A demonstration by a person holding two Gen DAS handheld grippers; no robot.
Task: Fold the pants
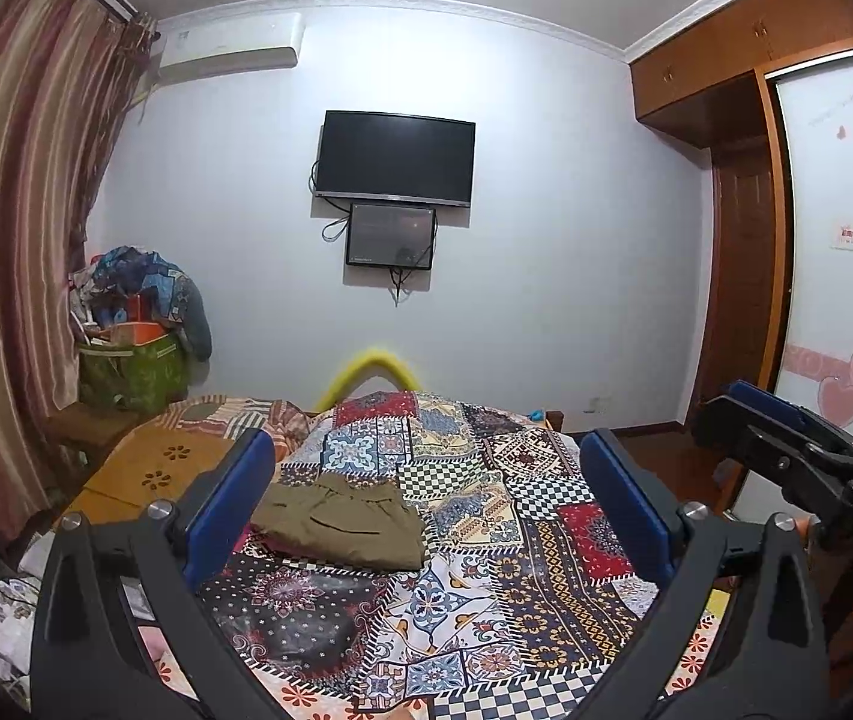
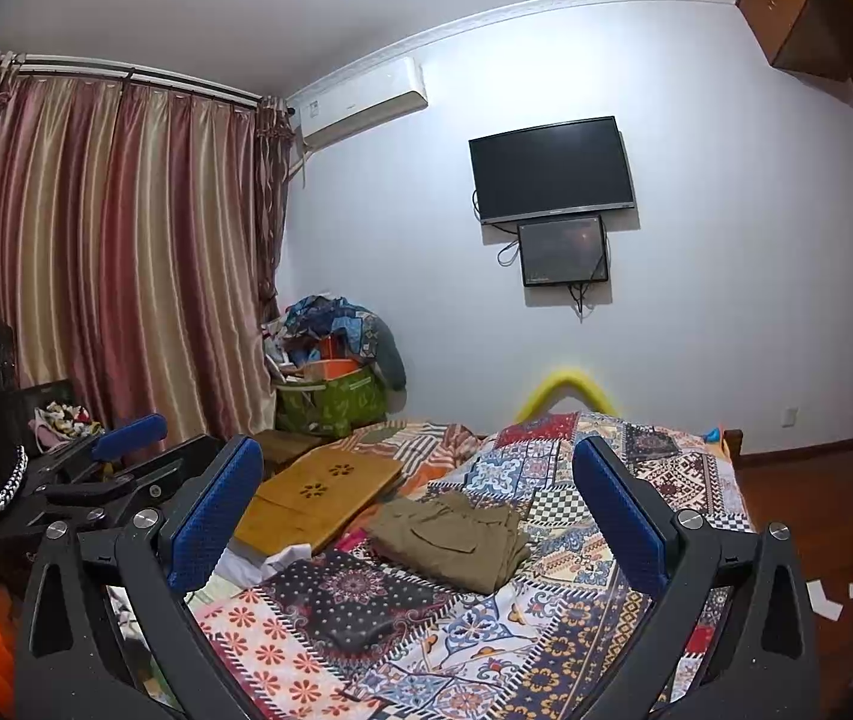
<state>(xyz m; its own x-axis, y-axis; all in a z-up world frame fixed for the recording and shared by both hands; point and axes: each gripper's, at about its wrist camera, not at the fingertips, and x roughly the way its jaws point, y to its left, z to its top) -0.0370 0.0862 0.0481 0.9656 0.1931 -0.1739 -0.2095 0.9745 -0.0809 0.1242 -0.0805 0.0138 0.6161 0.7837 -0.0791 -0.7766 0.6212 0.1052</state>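
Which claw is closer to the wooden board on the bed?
Left. The wooden board lies on the left of the bed, on the left gripper's side; the right gripper is held farther right. Neither touches it.

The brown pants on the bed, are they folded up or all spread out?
Folded. The pants lie as a compact layered rectangle on the patterned bedspread, no legs stretched out; both grippers are off them.

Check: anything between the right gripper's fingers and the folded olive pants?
Nothing but bare patchwork bedspread. In the right wrist view, the open right gripper hovers short of the folded olive-brown pants, touching nothing.
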